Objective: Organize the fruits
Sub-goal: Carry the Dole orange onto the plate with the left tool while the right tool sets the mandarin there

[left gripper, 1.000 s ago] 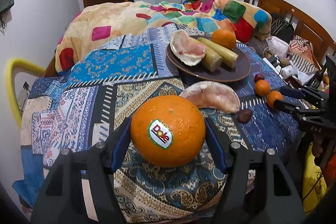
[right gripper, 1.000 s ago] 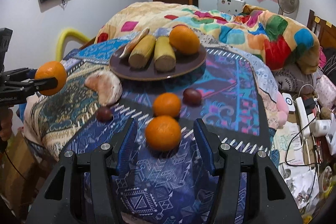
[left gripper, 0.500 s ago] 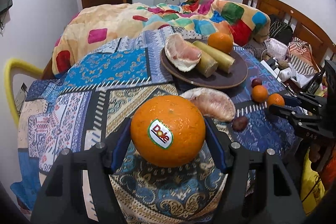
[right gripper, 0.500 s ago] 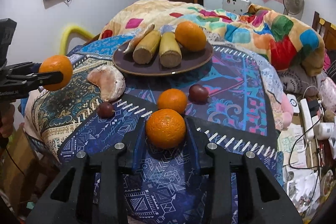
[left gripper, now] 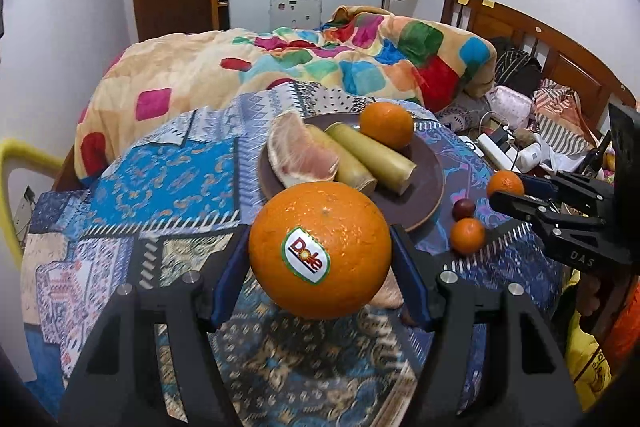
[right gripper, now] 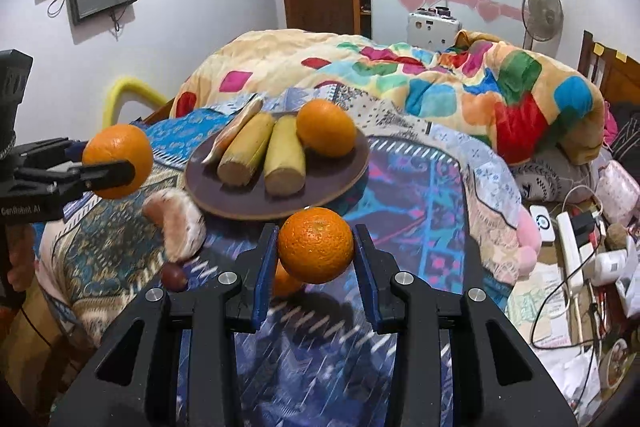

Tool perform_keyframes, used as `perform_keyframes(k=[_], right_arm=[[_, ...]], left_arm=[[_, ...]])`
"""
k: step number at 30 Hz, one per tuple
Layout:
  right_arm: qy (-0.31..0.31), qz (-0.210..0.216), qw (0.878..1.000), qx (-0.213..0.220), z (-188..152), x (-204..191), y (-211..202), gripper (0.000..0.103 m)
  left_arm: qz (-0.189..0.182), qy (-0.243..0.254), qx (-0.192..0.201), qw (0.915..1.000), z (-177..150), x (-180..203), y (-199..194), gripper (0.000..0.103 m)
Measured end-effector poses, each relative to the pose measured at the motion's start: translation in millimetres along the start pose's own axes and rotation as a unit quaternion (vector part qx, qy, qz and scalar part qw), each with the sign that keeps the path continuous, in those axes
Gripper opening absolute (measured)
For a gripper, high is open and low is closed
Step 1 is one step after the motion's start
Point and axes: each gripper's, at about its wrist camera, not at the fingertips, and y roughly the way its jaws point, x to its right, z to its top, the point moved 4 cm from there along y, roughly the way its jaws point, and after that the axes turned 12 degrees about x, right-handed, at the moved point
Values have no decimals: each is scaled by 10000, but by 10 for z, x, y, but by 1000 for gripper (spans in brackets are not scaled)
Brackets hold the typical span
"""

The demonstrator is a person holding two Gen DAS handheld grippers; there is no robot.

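Observation:
My left gripper [left gripper: 320, 251] is shut on a large orange with a Dole sticker [left gripper: 320, 247] and holds it above the patterned cloth, near the brown plate [left gripper: 428, 183]. My right gripper [right gripper: 316, 251] is shut on a smaller orange [right gripper: 316, 245], lifted just before the plate [right gripper: 352, 167]. The plate holds an orange [right gripper: 326, 133], two yellow cane pieces [right gripper: 284, 155] and a pomelo wedge [left gripper: 300, 155]. On the cloth lie a small orange [left gripper: 467, 235], a dark plum [left gripper: 463, 209], another pomelo wedge [right gripper: 176, 223] and a second plum [right gripper: 174, 277].
The fruit sits on a cloth-covered table [left gripper: 160, 179] against a bed with a colourful quilt [left gripper: 320, 67]. A yellow chair back [right gripper: 128, 91] stands at the left. Power strips, cables and clutter [right gripper: 576, 247] lie to the right. A fan [right gripper: 542, 13] stands behind.
My right gripper closed on the small orange and lifted it off the cloth. My left gripper carried the Dole orange forward and right, closer to the plate.

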Motion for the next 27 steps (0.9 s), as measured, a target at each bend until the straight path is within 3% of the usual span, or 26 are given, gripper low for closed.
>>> perform_keyframes(k=[7,11,21,27], right_arm=[[-42,-11,10000,-1,118,64,216,34],[-84,-21,10000,-36,207,99,402,34],[-130,-70,9994,-303,272,137,750,34],[-181,-62,9988,-447,237,100,835,34]], left_arm=[[-84,-80,-114,9999,73,43,367,67],[45,-66,-129,9999,83,26,538,67],[35,143,-108,9998,71,81,671,67],[-64,25,-174,9998,87,48,725,67]])
